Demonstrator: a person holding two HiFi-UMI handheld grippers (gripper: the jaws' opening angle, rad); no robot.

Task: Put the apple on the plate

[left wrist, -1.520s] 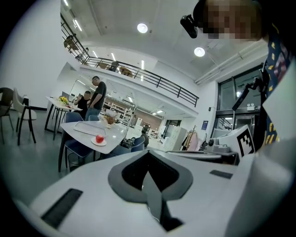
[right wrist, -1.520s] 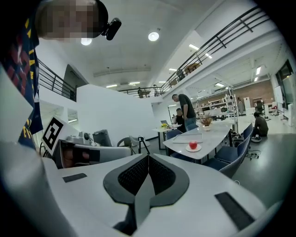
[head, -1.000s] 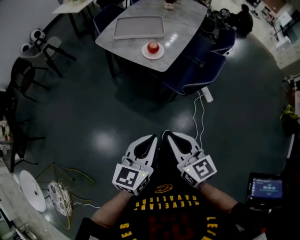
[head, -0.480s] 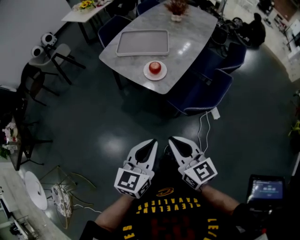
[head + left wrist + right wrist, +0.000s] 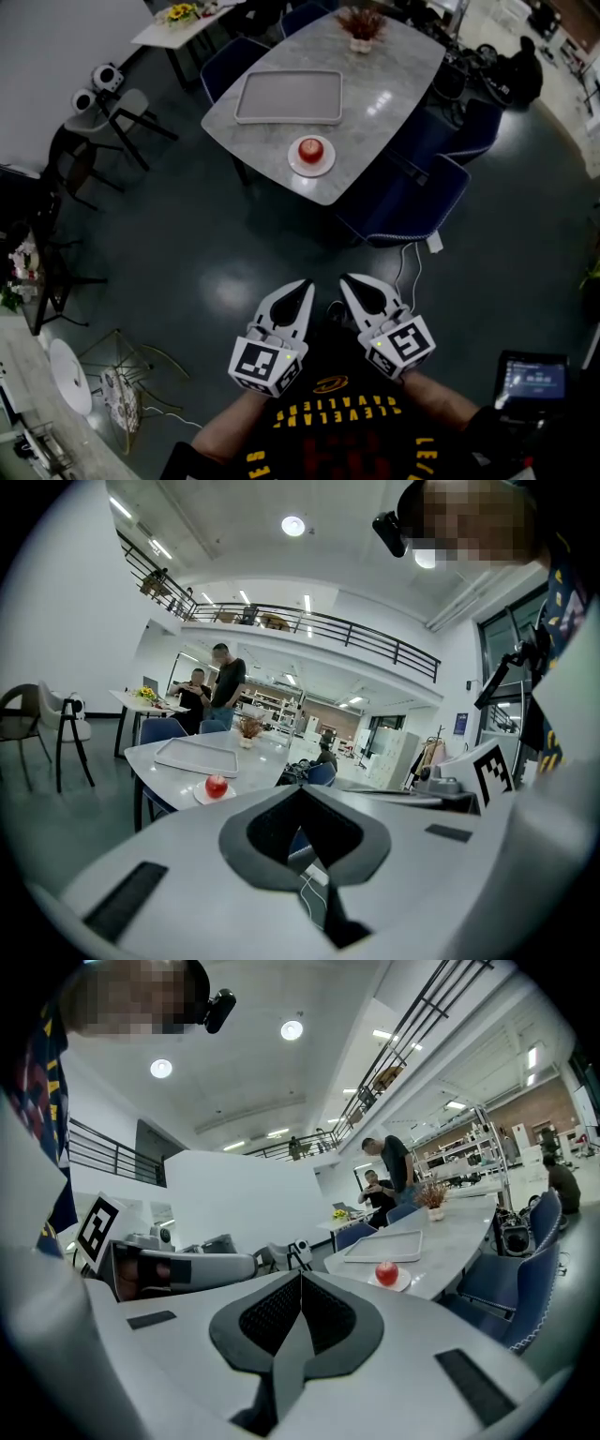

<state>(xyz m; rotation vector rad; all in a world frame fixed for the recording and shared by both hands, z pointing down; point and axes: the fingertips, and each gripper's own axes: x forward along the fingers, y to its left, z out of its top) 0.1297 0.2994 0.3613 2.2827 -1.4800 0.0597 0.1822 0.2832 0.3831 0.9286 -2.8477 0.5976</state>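
A red apple (image 5: 310, 150) sits on a small white plate (image 5: 323, 167) near the front edge of a grey marble table (image 5: 375, 94). The same apple (image 5: 217, 785) and apple (image 5: 385, 1272) show small in both gripper views. My left gripper (image 5: 306, 285) and right gripper (image 5: 347, 280) hang side by side over the dark floor, close to my body and well short of the table. Both have their jaws together with nothing between them.
A grey tray (image 5: 288, 97) lies behind the plate, a potted plant (image 5: 361, 28) farther back. Blue chairs (image 5: 422, 197) ring the table. A white cable (image 5: 405, 267) trails on the floor. Two people (image 5: 214, 686) stand by a far table. A screen (image 5: 536, 377) glows at right.
The table with the apple has slid lower and rightward in the head view, more of its far end showing. Both grippers keep their place by my body, still shut.
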